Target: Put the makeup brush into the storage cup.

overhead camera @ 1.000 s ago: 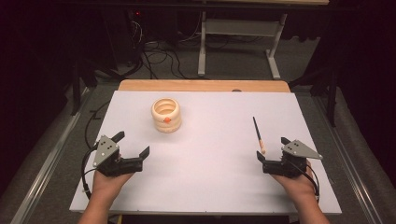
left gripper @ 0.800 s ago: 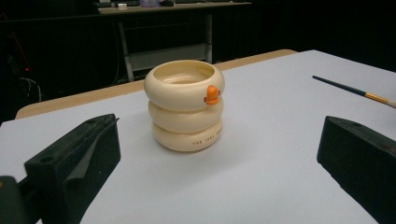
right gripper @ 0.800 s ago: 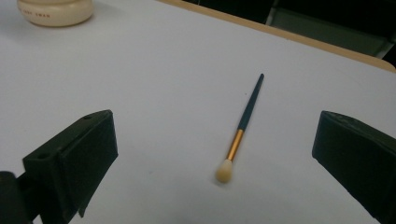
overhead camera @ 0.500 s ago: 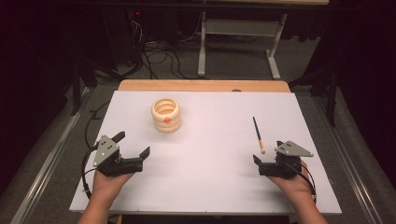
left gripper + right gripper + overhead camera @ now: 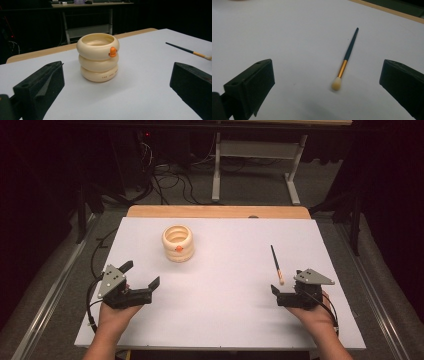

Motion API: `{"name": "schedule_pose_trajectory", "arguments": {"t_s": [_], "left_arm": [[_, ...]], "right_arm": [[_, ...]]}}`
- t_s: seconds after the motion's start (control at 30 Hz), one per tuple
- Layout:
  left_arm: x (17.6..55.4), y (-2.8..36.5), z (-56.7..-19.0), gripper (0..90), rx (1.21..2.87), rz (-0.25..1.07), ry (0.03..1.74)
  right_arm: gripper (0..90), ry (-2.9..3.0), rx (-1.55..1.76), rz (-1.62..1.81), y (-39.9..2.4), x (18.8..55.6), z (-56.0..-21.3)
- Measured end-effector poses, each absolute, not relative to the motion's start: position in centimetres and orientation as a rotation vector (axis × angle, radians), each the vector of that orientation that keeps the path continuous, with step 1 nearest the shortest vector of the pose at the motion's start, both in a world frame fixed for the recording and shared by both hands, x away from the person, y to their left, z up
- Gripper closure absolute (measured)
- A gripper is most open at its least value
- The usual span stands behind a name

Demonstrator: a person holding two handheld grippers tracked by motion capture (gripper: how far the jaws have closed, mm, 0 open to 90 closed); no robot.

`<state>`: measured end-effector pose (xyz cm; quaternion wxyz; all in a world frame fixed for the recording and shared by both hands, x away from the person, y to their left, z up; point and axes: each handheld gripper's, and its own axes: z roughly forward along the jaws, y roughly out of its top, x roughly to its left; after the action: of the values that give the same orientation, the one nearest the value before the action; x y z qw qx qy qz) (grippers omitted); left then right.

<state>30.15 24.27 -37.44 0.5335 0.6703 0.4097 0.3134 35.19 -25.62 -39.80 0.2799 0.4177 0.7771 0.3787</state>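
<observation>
A cream cup point(image 5: 178, 243) shaped like stacked rings, with a small orange beak, stands upright at the back left of the white table point(image 5: 225, 320). My left gripper point(image 5: 141, 274) is open in front of it, well short of it. From the left gripper view the cup point(image 5: 98, 57) sits ahead between the wide jaws of the left gripper point(image 5: 117, 87). A thin dark brush point(image 5: 276, 264) with a gold ferrule lies flat at the right. Its pale tip points at my open right gripper point(image 5: 285, 282). In the right gripper view the brush point(image 5: 347, 58) lies just beyond the empty right gripper point(image 5: 325, 85).
A wooden strip point(image 5: 215, 211) runs along the table's far edge. Beyond it are metal desk legs point(image 5: 216, 170) and cables point(image 5: 170, 175) on the floor. The brush point(image 5: 189, 51) also shows far right in the left gripper view.
My right gripper has drawn back a little toward the near edge, away from the brush tip. The left gripper, the cup and the brush have not moved.
</observation>
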Motion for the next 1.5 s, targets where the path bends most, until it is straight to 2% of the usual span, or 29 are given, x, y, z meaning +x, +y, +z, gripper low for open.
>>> {"name": "schedule_pose_trajectory", "arguments": {"t_s": [1.5], "left_arm": [[29.9, 24.8, -37.2, 0.1, 1.555, 0.725, 0.97]], "right_arm": [[3.5, 2.432, 1.183, 0.573, -25.0, 36.0, -40.7]]}}
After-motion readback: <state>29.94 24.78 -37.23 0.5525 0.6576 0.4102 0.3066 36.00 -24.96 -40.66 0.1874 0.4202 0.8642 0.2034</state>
